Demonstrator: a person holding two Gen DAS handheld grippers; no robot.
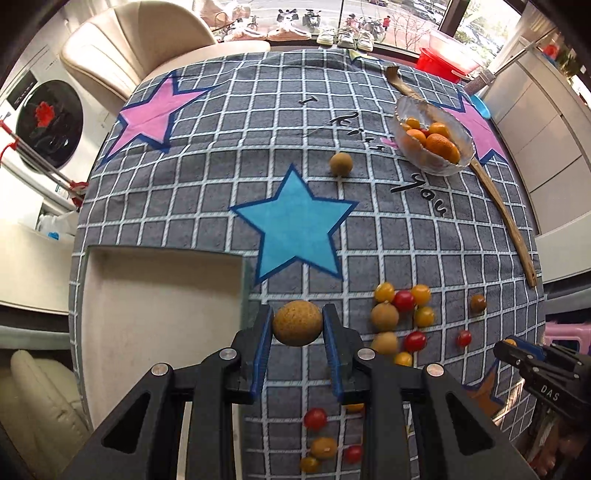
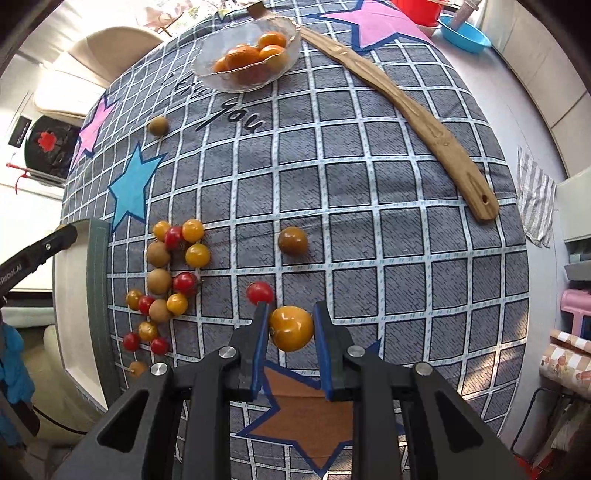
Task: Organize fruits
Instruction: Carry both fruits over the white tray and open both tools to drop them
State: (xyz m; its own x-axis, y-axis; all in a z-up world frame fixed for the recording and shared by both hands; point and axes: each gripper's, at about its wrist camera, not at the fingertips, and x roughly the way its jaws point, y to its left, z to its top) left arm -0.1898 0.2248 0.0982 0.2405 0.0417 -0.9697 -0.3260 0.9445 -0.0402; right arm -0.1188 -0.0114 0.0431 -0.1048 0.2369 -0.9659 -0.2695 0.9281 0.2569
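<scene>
My left gripper (image 1: 297, 325) is shut on a tan longan (image 1: 297, 322), held above the checked cloth beside a white tray (image 1: 159, 295). My right gripper (image 2: 290, 326) is shut on a yellow cherry tomato (image 2: 291, 328), lifted over the cloth near an orange star. A heap of red and yellow tomatoes and longans (image 2: 170, 273) lies left of the right gripper, also seen as the heap (image 1: 402, 317) right of the left gripper. A glass bowl (image 2: 207, 66) holding orange fruit stands at the far side; the same bowl (image 1: 461, 162) shows at the upper right. One longan (image 1: 340, 164) lies alone.
A long wooden spatula (image 2: 413, 110) lies diagonally across the cloth near the bowl. A brownish tomato (image 2: 292, 240) and a red tomato (image 2: 259, 292) lie apart from the heap. A blue bowl (image 2: 465, 33) and a red tub (image 1: 439, 62) stand beyond the table edge.
</scene>
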